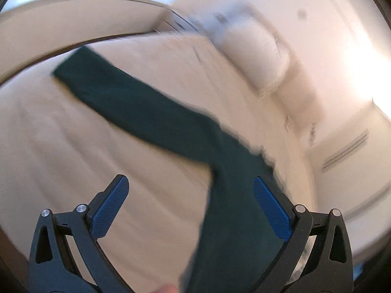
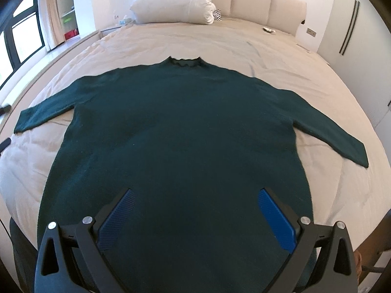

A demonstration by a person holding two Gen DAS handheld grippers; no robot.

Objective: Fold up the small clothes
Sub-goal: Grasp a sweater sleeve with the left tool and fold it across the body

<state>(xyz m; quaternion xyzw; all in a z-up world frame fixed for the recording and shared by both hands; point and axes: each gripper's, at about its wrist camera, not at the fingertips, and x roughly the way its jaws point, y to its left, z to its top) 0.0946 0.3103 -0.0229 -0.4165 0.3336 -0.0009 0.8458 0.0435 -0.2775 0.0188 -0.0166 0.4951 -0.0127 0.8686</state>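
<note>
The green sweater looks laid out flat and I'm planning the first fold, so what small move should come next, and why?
Probably bring the left gripper down to the sleeve ahead of it and close on the cuff. The green sweater lies flat on the bed, both sleeves spread out and nothing folded yet. Both grippers are open and empty, the right gripper over the hem.

Bedroom. Bed (image 2: pixel 156 39) with cream, lightly creased cover fills most of the right wrist view. White pillow (image 2: pixel 174 1) lies at the far end against a padded beige headboard (image 2: pixel 268 2). Left: dark-framed window (image 2: pixel 20 36), daylight coming in, with a curtain (image 2: pixel 52 12) and open shelving (image 2: pixel 67 5) beside it. Right: white wardrobe doors (image 2: pixel 352 24) with dark vertical handles. Left wrist view motion-blurred; strong glare at right.
</note>
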